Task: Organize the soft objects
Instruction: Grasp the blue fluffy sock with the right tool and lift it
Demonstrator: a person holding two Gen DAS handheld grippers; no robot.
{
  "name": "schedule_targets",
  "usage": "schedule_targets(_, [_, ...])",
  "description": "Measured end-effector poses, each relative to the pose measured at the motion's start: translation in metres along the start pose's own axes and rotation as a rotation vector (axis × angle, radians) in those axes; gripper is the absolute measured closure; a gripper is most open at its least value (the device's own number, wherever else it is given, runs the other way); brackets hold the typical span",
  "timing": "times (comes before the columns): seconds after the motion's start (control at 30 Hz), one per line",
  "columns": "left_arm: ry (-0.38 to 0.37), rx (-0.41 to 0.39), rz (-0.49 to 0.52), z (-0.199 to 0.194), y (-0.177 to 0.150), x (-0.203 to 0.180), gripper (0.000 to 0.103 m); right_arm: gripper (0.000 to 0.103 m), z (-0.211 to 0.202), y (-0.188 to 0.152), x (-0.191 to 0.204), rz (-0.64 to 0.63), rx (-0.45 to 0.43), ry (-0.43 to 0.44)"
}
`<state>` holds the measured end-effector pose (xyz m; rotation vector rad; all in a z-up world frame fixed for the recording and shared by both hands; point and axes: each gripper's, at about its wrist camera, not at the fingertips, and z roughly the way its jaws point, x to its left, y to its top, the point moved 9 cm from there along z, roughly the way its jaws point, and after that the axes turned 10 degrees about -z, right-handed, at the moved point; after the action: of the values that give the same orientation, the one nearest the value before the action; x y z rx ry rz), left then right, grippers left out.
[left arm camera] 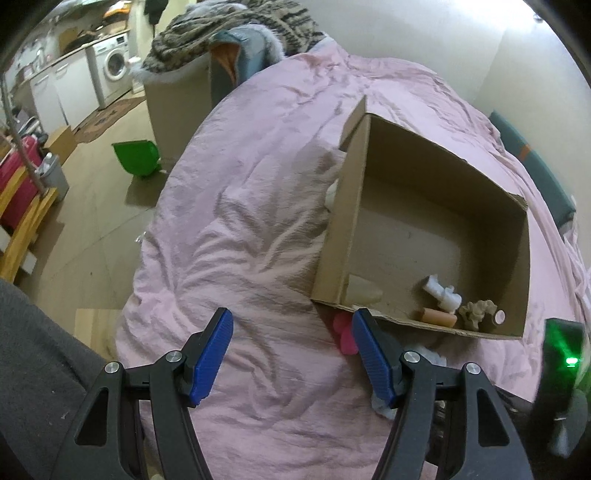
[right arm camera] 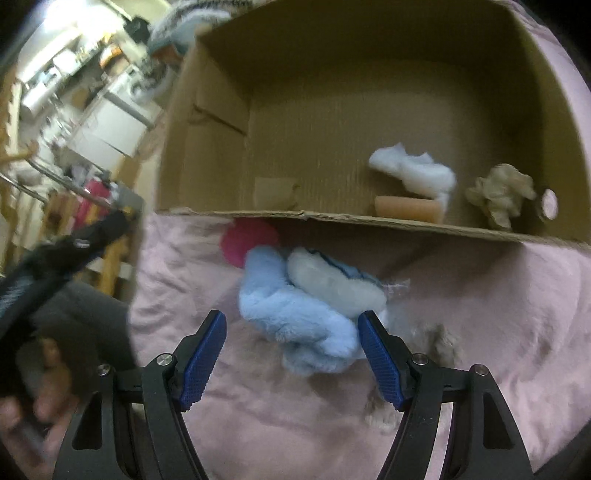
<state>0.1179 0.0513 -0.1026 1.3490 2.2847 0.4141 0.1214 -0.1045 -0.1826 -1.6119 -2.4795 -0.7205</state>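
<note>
An open cardboard box (left arm camera: 417, 325) (right arm camera: 369, 218) lies on a pink bedspread (left arm camera: 258, 221) (right arm camera: 258, 406). Inside it are a white fluffy toy (left arm camera: 443, 291) (right arm camera: 417, 173), a peach roll (left arm camera: 437, 317) (right arm camera: 406, 208) and a tan plush (left arm camera: 478, 310) (right arm camera: 502, 194). A light blue plush (right arm camera: 299, 314) and a pink plush (left arm camera: 343, 330) (right arm camera: 247, 240) lie on the bed in front of the box. My right gripper (right arm camera: 291, 343) is open, its fingers on either side of the blue plush's near end. My left gripper (left arm camera: 291, 347) is open and empty over the bedspread, left of the box.
The left gripper's body (right arm camera: 55, 251) shows blurred at the left of the right wrist view. A grey-tan fluffy item (right arm camera: 439, 339) lies to the right of the blue plush. Beyond the bed are a green bin (left arm camera: 136, 157), a blanket pile (left arm camera: 229, 33) and a washing machine (left arm camera: 114, 62).
</note>
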Motion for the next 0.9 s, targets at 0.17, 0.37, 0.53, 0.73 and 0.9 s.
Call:
schedule_targets(0.17, [0.006, 0.012, -0.029, 0.001, 0.0, 0.008, 0.039, 0.035, 0.029, 0.002, -0.003, -0.027, 0.052, -0.075])
schedule_targets(0.37, [0.005, 0.012, -0.022, 0.001, 0.0, 0.007, 0.039, 0.084, 0.025, -0.001, 0.007, -0.074, 0.03, -0.055])
schedule_targets(0.53, [0.006, 0.008, -0.01, 0.001, 0.0, 0.005, 0.039, 0.086, -0.006, -0.009, 0.019, -0.091, -0.016, 0.014])
schedule_targets(0.73, [0.007, 0.014, -0.009, 0.001, -0.002, 0.003, 0.039, 0.086, -0.07, -0.016, 0.014, -0.103, -0.108, 0.067])
schedule_targets(0.9, [0.002, 0.026, 0.031, 0.004, -0.01, -0.008, 0.039, 0.086, -0.11, -0.017, -0.019, -0.027, -0.22, 0.026])
